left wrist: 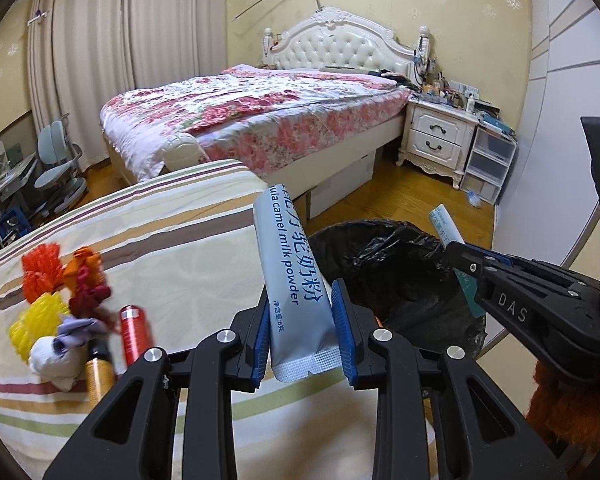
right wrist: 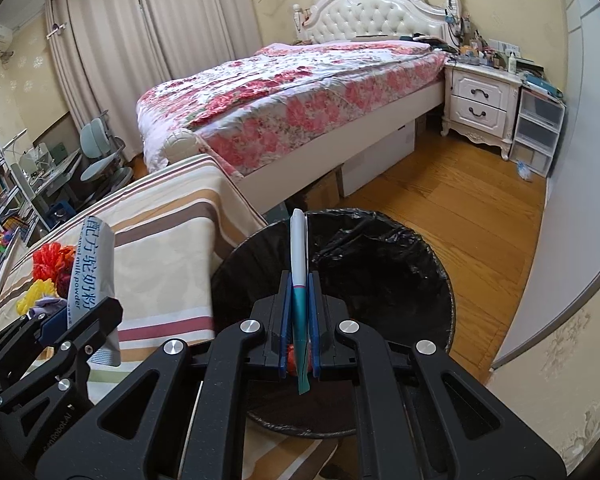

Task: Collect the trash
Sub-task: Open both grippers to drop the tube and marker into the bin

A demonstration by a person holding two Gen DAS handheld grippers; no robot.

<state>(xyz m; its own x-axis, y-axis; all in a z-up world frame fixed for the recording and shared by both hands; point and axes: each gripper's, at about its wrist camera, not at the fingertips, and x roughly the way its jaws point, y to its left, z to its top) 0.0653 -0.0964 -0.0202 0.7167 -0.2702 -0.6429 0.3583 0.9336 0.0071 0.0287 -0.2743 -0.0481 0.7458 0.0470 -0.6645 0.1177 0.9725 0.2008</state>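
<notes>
Two packets are up in the air around the trash bin (right wrist: 380,264), one per gripper. Left gripper (left wrist: 302,334) is clamped on a grey milk powder packet (left wrist: 290,280), a long glossy sachet with blue print and a crimped bottom edge, held upright just left of the bin's rim over the striped cloth (left wrist: 172,248). Right gripper (right wrist: 300,320) is pinched tight on a thin white and teal packet (right wrist: 299,256), seen edge-on, right above the bin's mouth. Bin is round with a crinkly black liner, wide open. Left of the bin on the cloth sits a heap of red and yellow mesh stuff (left wrist: 40,292) plus a red can (left wrist: 134,332). Right of the bin is bare wood floor (right wrist: 472,208).
</notes>
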